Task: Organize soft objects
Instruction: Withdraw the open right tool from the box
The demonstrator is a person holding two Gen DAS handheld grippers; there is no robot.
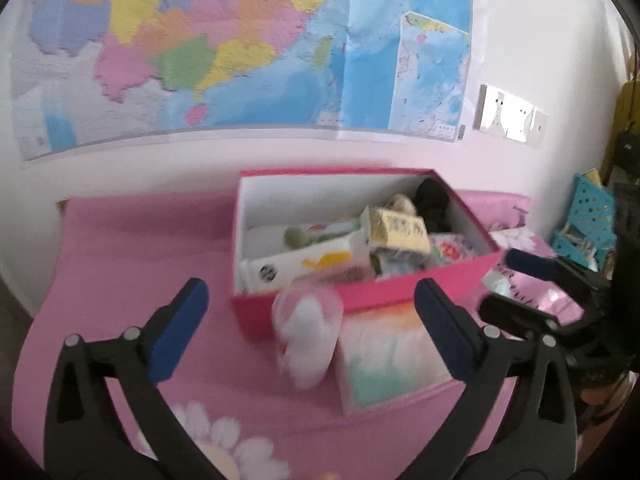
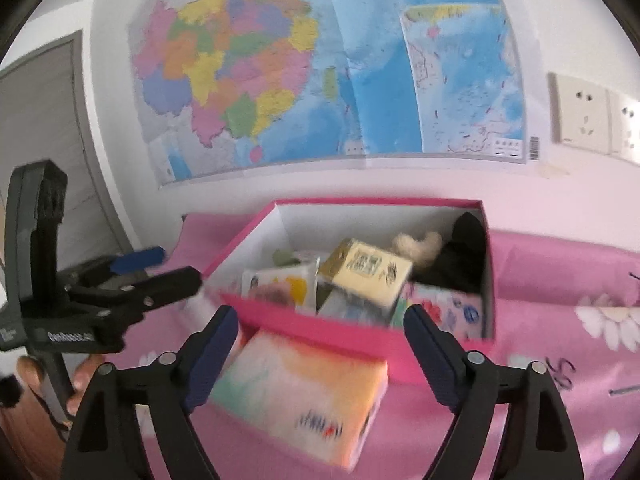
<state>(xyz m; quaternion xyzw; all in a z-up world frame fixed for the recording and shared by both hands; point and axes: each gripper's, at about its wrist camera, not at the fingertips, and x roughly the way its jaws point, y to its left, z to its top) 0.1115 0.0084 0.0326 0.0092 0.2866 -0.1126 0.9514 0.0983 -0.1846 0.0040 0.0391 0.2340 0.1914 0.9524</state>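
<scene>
Both grippers fill the near edge of their own views with jaws spread wide and nothing between the pads: the left gripper (image 1: 310, 328) and the right gripper (image 2: 320, 354) each point down toward the pink bedspread (image 1: 132, 240).

Just beyond the right gripper lies a soft tissue pack (image 2: 304, 396) with a pastel wrapper, flat on the spread and touching the near wall of the pink box (image 2: 320, 322). To its left in the left wrist view is a blurred white and pink soft thing (image 1: 308, 340), perhaps a plush toy, also against that wall. Both sit outside the box, so they look like the next pieces to go in.

Inside, the box already holds a yellow carton (image 2: 368, 276), 1 white pack (image 1: 304, 260), a cream plush (image 2: 418, 244) and something black (image 2: 466, 248) at the far right. That crowding and the near wall are the obstacles; free space shows mainly at the far left.

A wall map (image 2: 320, 72) hangs behind.
</scene>
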